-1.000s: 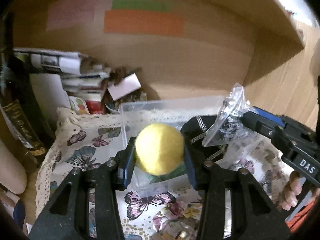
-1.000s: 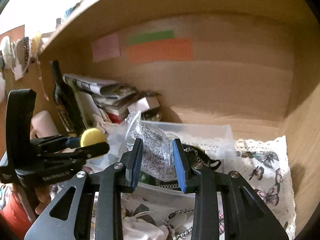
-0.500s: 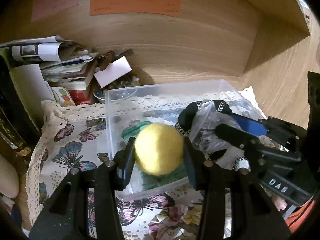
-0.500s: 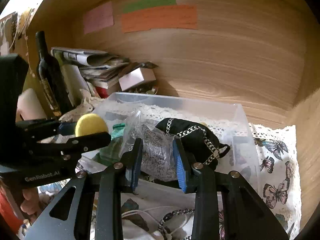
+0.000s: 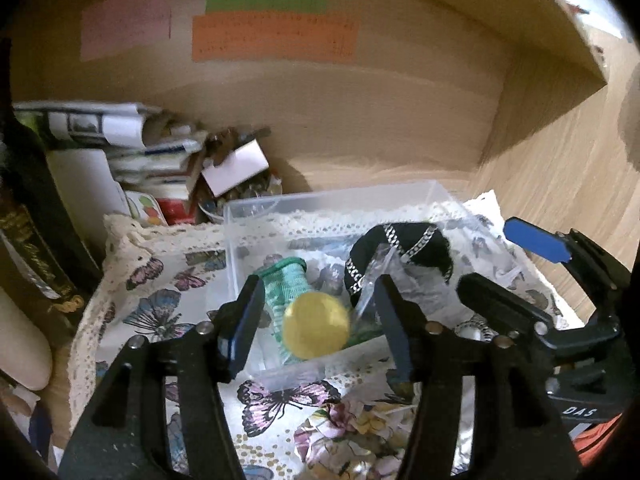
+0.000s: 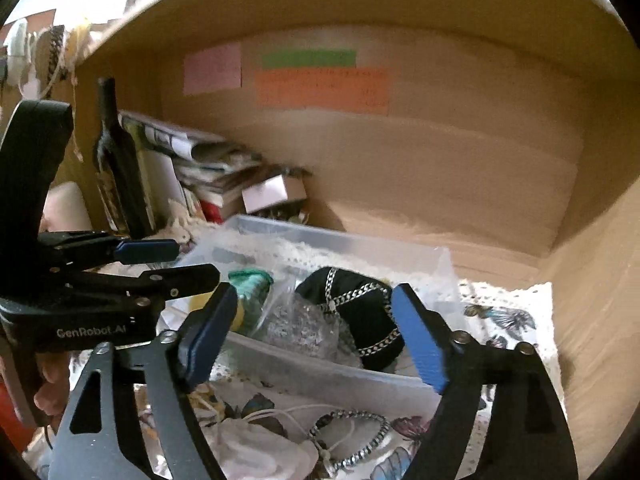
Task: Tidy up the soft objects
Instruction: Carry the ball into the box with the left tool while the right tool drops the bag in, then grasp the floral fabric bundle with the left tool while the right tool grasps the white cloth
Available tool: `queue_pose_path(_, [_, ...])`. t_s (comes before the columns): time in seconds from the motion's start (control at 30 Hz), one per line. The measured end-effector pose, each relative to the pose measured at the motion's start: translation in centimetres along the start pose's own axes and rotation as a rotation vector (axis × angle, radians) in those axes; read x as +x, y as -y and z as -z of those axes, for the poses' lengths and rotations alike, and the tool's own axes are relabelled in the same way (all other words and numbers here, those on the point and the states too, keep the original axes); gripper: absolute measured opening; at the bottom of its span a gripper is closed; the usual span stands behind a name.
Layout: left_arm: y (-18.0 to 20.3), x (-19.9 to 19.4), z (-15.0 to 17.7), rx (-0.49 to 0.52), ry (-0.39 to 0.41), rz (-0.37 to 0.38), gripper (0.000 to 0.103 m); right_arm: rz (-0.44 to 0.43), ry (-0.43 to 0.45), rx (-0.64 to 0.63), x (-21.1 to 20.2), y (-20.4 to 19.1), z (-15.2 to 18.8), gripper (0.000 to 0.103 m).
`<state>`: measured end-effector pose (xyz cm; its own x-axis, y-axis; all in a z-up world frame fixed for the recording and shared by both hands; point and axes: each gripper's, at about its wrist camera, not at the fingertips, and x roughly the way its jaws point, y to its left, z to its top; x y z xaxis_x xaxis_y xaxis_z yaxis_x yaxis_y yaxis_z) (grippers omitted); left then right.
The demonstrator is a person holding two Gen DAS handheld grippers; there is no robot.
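Observation:
A clear plastic bin sits on a butterfly-print cloth. Inside lie a yellow soft ball, a green knit roll, a clear plastic bag and a black pouch with a silver chain. My left gripper is open above the bin's near edge, the ball loose between its fingers. My right gripper is open over the bin, empty; it also shows in the left wrist view.
A stack of papers and books and a dark bottle stand at the back left. Wooden shelf walls close the back and right. A white cloth bundle and a chain bracelet lie in front of the bin.
Both grippers have opened. The yellow ball left the left fingers and dropped into the bin. The plastic bag left the right fingers and lies in the bin.

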<state>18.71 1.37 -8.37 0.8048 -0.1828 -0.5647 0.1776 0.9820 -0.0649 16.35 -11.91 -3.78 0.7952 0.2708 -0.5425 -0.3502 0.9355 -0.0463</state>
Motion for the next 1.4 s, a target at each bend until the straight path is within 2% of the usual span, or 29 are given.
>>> queue_pose_path(0.13, [0.2,-2.5,0.4,0.008,0.051,0.002,0.08,-0.027,0.03,0.021,-2.2,0.2,0.1,0.086])
queue_pose_path(0.2, [0.3,-3.3,0.9,0.015,0.051,0.0,0.084,-0.035,0.032,0.025,-3.0,0.2,0.5,0.089])
queue_pose_path(0.3, [0.4,-3.6,2.0,0.018,0.02,0.001,0.084,-0.053,0.013,0.039,-3.5,0.3,1.4,0.092])
queue_pose_path(0.47, [0.2,-2.9,4.6,0.013,-0.064,-0.015,0.085,-0.12,-0.061,0.092,-3.0,0.4,3.6,0.093])
queue_pose_path(0.8, [-0.8,0.5,9.0,-0.055,-0.243,-0.002,0.084,-0.232,-0.203,0.174,-0.6,-0.7,8.0,0.092])
queue_pose_path(0.87, [-0.8,1.5,9.7,-0.061,-0.277,0.0,0.08,-0.249,-0.224,0.185,0.0,-0.9,8.6,0.088])
queue_pose_path(0.93, [-0.8,2.0,10.1,-0.063,-0.279,0.0,0.076,-0.259,-0.246,0.187,0.2,-1.1,9.0,0.063])
queue_pose_path(0.97, [-0.8,2.0,10.2,-0.063,-0.267,-0.007,0.075,-0.275,-0.235,0.184,0.0,-1.1,8.9,0.06])
queue_pose_path(1.07, [-0.7,2.0,10.3,-0.063,-0.255,-0.023,0.057,-0.275,-0.223,0.179,-0.5,-0.9,9.1,0.044])
queue_pose_path(1.13, [-0.6,1.9,10.4,-0.065,-0.253,-0.021,0.037,-0.29,-0.221,0.188,-0.7,-0.8,9.2,0.033])
queue_pose_path(1.23, [0.0,1.4,10.5,-0.051,-0.252,-0.017,0.021,-0.288,-0.197,0.199,-1.5,-0.4,9.2,0.022])
queue_pose_path(1.4, [0.2,-0.3,10.4,-0.05,-0.237,-0.039,0.016,-0.247,-0.14,0.196,-3.5,0.1,8.8,0.019])
